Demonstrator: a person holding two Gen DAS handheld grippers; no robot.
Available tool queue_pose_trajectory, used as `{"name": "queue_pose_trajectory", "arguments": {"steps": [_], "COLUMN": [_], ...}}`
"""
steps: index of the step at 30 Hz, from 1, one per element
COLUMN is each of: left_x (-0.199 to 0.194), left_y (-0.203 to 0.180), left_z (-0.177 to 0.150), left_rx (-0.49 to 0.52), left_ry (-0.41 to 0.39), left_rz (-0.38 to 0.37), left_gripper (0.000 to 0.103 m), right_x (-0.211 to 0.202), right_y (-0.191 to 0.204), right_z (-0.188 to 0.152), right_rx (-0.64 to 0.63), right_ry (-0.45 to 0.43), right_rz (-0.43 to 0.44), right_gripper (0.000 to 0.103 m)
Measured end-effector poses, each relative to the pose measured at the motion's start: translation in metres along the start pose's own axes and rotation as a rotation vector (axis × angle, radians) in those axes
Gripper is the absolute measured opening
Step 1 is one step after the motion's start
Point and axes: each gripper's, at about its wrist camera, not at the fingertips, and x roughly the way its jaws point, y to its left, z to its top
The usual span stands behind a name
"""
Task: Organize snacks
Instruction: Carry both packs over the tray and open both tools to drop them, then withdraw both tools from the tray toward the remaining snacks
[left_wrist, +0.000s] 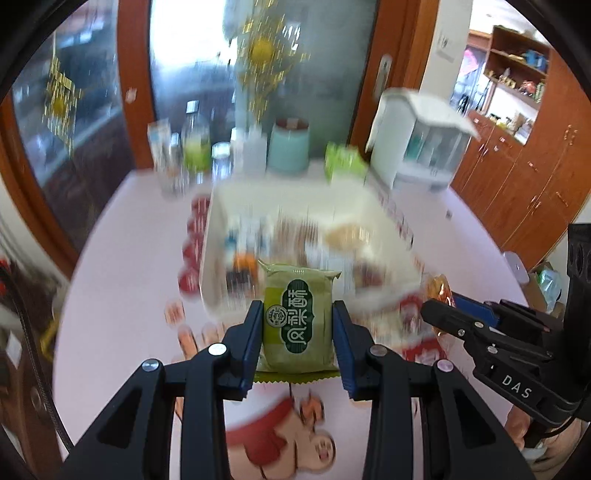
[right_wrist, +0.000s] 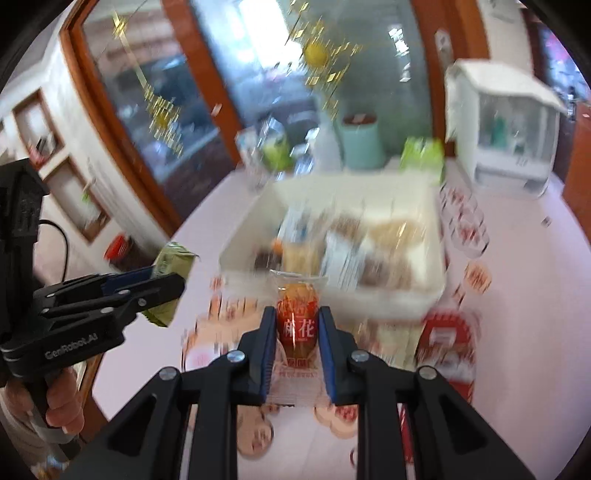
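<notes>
Risk: green pastry packet in left gripper, red twist-snack packet in right gripper, both clamped short of white bin; collision likely.

Table: pale pink top printed with red and cartoon figures, blurred in both views.

White tray sits mid-table, holding a jumble of wrapped snacks, too blurred to tell apart.

Along the far edge, left to right: clear bottles and jars, one with a green label; a mint-green canister with a brown top; a green packet; a white house-shaped cabinet with clear front, at the far right corner.

Small dark object lies alone on the right side.
</notes>
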Motion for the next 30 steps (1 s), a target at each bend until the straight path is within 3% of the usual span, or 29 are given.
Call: {"name": "queue_pose_trajectory", "arguments": {"steps": [6, 11, 17, 22, 23, 25, 27, 30], "left_x": [-0.014, 0.002, 0.056, 0.104, 0.112, 0.122, 0.125, 0.124], "left_y": [0.000, 0.006, 0.014, 0.017, 0.017, 0.018, 0.019, 0.022], "left_z": [0.082, 0.130, 0.144, 0.131, 0.128, 0.122, 0.118, 0.114], "left_rx": [0.041, 0.044, 0.036, 0.056, 0.064, 0.079, 0.084, 0.080], "left_ry": [-0.124, -0.160, -0.085, 0.004, 0.021, 0.052, 0.053, 0.038], "left_rz": [0.025, 0.067, 0.080, 0.102, 0.108, 0.104, 0.115, 0.137], "left_gripper": [0.035, 0.035, 0.035, 0.035, 0.037, 0.055, 0.081, 0.085], "right_x": [-0.020, -0.012, 0.030, 0.075, 0.083, 0.095, 0.099, 0.099], "right_y": [0.004, 0.007, -0.001, -0.009, -0.011, -0.016, -0.017, -0.015], "right_z": [0.068, 0.115, 0.138, 0.128, 0.123, 0.115, 0.110, 0.105], "right_rx": [0.075, 0.113, 0.143, 0.140, 0.146, 0.161, 0.173, 0.170], "right_ry": [-0.143, -0.204, -0.154, -0.033, -0.005, 0.043, 0.062, 0.057], "right_rz": [-0.092, -0.178, -0.248, -0.291, -0.285, -0.265, -0.257, -0.261], "right_gripper": [0.022, 0.022, 0.022, 0.023, 0.023, 0.028, 0.035, 0.043]}}
